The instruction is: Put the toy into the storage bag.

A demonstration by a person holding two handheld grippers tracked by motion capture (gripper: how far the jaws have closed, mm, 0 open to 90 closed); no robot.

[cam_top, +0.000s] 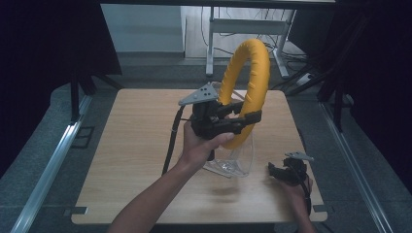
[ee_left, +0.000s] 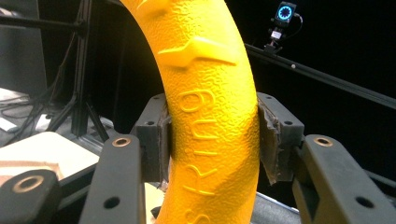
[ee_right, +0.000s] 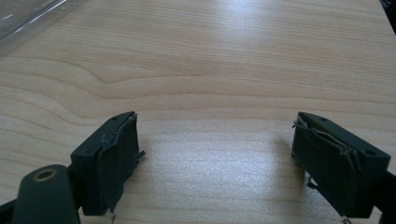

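Observation:
A thick yellow ring (cam_top: 250, 77) with a pebbled skin is held upright above the middle of the wooden table (cam_top: 141, 145). My left gripper (cam_top: 243, 116) is shut on its lower right arc. In the left gripper view the ring (ee_left: 210, 112) fills the space between the two pads, and raised letters run down it. My right gripper (cam_top: 284, 172) rests low at the table's front right, open. In the right gripper view my right gripper (ee_right: 217, 158) has only bare wood between its jaws.
A clear plastic bag (cam_top: 235, 162) lies on the table under the ring, and its corner (ee_right: 32, 16) shows at the upper left of the right gripper view. Dark stands and a metal frame (cam_top: 243, 29) rise beyond the far edge.

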